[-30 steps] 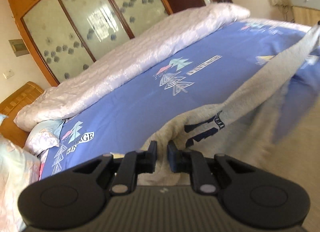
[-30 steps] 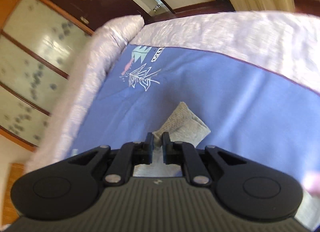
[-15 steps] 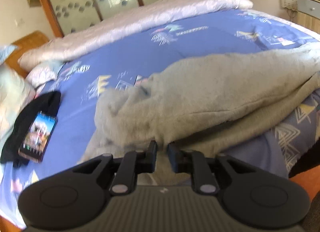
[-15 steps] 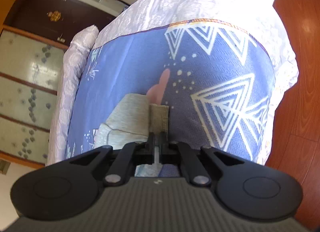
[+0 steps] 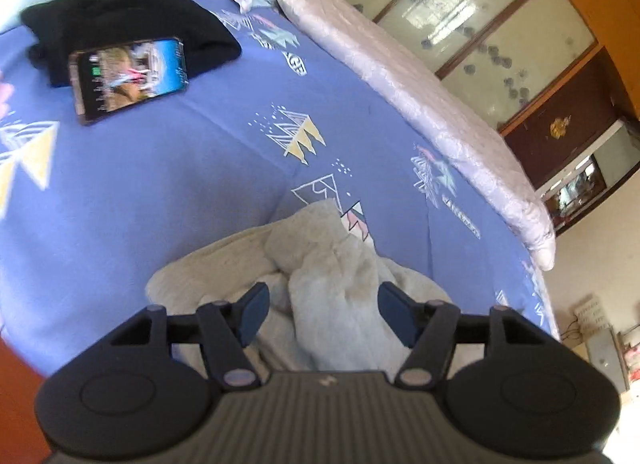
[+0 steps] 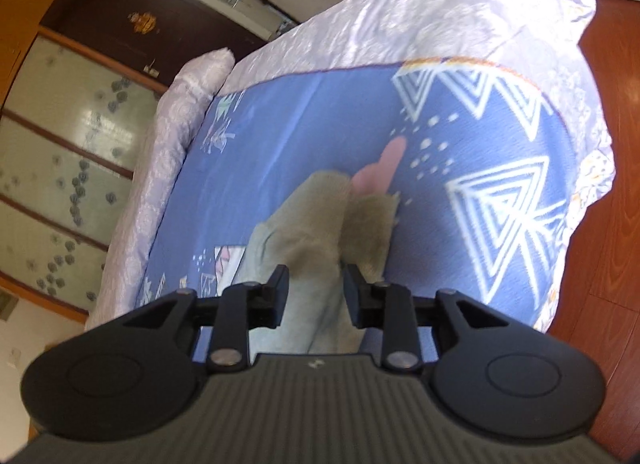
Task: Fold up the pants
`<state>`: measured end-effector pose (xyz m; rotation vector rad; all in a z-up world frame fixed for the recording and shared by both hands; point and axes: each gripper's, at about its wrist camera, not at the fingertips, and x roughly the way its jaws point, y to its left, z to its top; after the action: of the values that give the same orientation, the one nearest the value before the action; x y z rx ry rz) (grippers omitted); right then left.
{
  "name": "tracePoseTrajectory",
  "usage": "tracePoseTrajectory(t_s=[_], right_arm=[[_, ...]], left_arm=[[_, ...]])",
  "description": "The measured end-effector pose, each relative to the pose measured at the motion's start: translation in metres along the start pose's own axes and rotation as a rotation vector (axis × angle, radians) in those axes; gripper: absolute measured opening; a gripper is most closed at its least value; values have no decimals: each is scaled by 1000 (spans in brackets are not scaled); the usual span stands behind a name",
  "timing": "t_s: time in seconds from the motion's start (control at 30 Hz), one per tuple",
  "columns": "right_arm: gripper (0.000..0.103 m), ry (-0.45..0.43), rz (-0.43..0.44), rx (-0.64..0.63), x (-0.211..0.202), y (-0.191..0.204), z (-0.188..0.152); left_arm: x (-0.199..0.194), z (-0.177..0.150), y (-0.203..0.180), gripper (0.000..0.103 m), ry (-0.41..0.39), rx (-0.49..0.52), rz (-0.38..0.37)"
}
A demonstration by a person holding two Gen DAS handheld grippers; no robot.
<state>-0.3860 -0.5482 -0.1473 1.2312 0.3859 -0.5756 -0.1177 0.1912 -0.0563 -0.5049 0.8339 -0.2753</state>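
Both tools have released since the earlier frames: each was clamped on grey fabric, and the jaws of both have just been opening, with cloth lying between them but no pad pressing on it. Left view has also rolled sharply — the wardrobe, formerly upper left, now sits upper right.

Surroundings, largest first. Bed [image 5: 168, 184], covered by a blue sheet with printed triangles, fills both views. Rolled white quilt [image 5: 400, 76] runs along its far edge, with the glass-panelled wardrobe [image 5: 480, 24] behind. Wooden floor [image 6: 612, 224] shows beside the bed in the right view. Black garment [image 5: 128, 20] lies near the pillows, with a lit phone [image 5: 128, 78] partly resting on it; both are well apart from the pants, and nothing blocks either tool.

Pants [image 5: 332, 284] — grey, fleecy — lie bunched on the sheet near the bed's near edge. In the left view they form a rumpled heap, a ridge rising between the fingers of the left tool [image 5: 324, 306], which stands wide open. In the right view two cuffed leg ends lie side by side, and the right tool [image 6: 316, 292] is partly open astride them.
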Motion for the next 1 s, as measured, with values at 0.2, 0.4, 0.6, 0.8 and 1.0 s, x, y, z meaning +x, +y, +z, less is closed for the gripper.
tracePoseTrajectory(t_s=[0.2,0.4,0.6,0.8,1.0], right_arm=[[35,30,-6,-6,15,7,-10],[27,50,-68,-92,28,20,-19],[10,3,-87,-181,19,27,-15],[4,-72,-134,-218,-1,20,-15],[10,-90,-74,-73,-9,-2,-4]], left_arm=[[61,17,-14,64,95,7,29],[53,13,-34,10,62,78,86],[-30,6,-16,9,-57,26,-42],[-34,-18,28,9,-16,-97,59],[-16,-30,38,10,16,-160,110]])
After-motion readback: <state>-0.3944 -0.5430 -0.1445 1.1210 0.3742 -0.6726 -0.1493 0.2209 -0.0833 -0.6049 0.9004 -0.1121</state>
